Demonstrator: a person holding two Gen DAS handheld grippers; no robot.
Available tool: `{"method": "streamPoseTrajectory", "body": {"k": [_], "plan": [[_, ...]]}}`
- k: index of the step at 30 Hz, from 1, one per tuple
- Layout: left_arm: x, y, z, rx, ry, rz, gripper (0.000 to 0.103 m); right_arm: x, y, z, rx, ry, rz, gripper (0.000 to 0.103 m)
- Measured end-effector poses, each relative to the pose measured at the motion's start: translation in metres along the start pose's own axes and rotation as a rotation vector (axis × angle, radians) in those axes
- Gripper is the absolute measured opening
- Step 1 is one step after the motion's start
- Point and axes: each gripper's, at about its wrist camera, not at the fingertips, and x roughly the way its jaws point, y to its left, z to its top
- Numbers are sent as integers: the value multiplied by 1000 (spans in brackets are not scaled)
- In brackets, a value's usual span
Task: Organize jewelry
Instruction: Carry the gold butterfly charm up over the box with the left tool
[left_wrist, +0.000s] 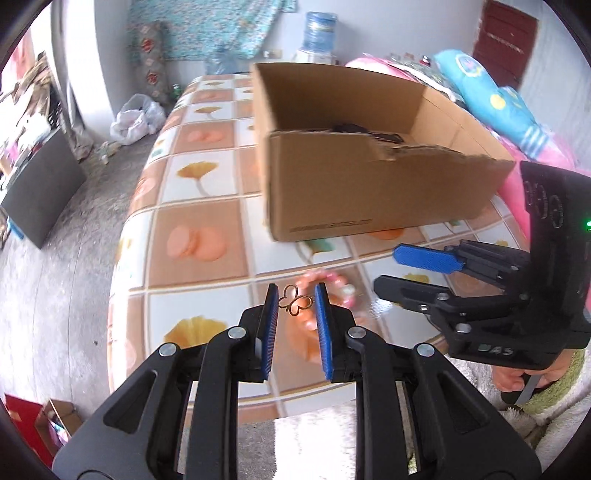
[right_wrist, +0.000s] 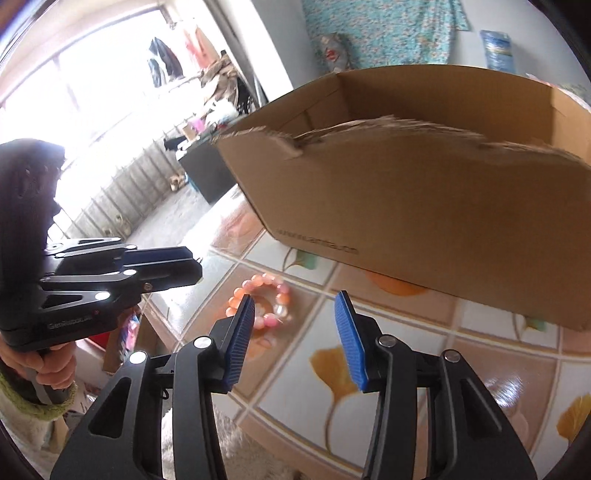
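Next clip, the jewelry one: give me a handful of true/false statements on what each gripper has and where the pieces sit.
1. The left gripper holds a gold butterfly-shaped piece between its pads. True.
2. The right gripper is clamped on the bead bracelet. False: its jaws are apart and empty; the bracelet lies on the tablecloth.
3. The cardboard box is open at the top. True.
4. The bracelet lies inside the box. False: it lies on the tablecloth, in front of the box.

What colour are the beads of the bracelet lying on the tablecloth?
Pink and peach-orange, with a clear bead or two; the round-bead bracelet shows best in the right wrist view.
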Motion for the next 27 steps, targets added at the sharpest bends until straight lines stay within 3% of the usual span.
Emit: {"method": "streamPoseTrajectory", "body": {"k": [11,14,17,21,27], "plan": [[-3,24,-11,-44,-21,-14,19,32,29,4,-108,74,-111,23],[-3,26,-13,-53,-28,-22,19,32,40,0,-170,83,-169,10],[-6,26,-14,-56,-35,-31,19,26,40,-5,-158,85,-169,10],[-15,24,-13,-51,-60,-41,19,-2,37,-14,-111,40,-152,10],[-44,13,0,-22,-120,-51,19,-53,50,-8,-142,-51,-186,10]]}}
